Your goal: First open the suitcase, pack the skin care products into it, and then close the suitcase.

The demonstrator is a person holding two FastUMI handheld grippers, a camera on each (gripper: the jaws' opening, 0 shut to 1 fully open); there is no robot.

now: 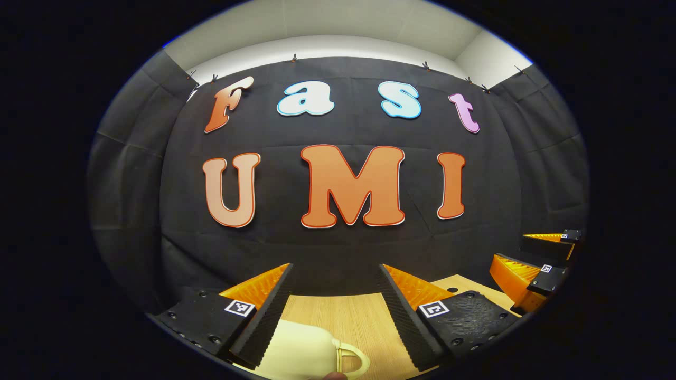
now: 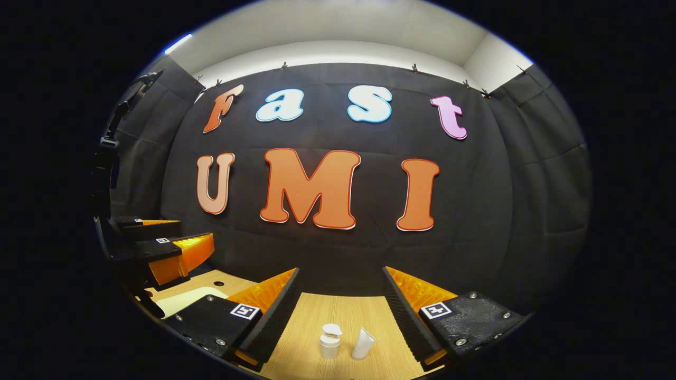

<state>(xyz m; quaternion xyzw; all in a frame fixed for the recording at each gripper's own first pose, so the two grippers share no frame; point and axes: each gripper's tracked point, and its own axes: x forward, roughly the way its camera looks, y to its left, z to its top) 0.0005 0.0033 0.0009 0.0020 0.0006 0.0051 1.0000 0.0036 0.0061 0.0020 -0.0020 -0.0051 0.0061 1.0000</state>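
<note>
The left tongs [image 1: 335, 301] are spread wide and hold nothing. Just below them, on the wooden counter [image 1: 343, 316], sits the cream suitcase [image 1: 301, 351]. It lies shut, with its loop handle [image 1: 353, 359] poking out to the right. The case looks like a small hard shell, so it should be stiff and smooth and a bit slippery. It is likely light too, so it could slide when pushed. The handle is a good place to hook or pinch it, and the edge of the lid is the place to lift it open. One set of tongs may need to hold the bottom down while the other lifts the top. The right tongs [image 2: 340, 295] are spread wide as well and grip nothing. In front of them, near the counter's front edge, stand a small white pump bottle [image 2: 330, 343] and a white tube [image 2: 363, 343], close side by side but not touching. Both are small and likely light. The bottle is hard and round, so grab it around its fat middle, not the pump on top. The tube is soft and leans a little, so squeeze it gently near its middle, or it may squash or tip over.
</note>
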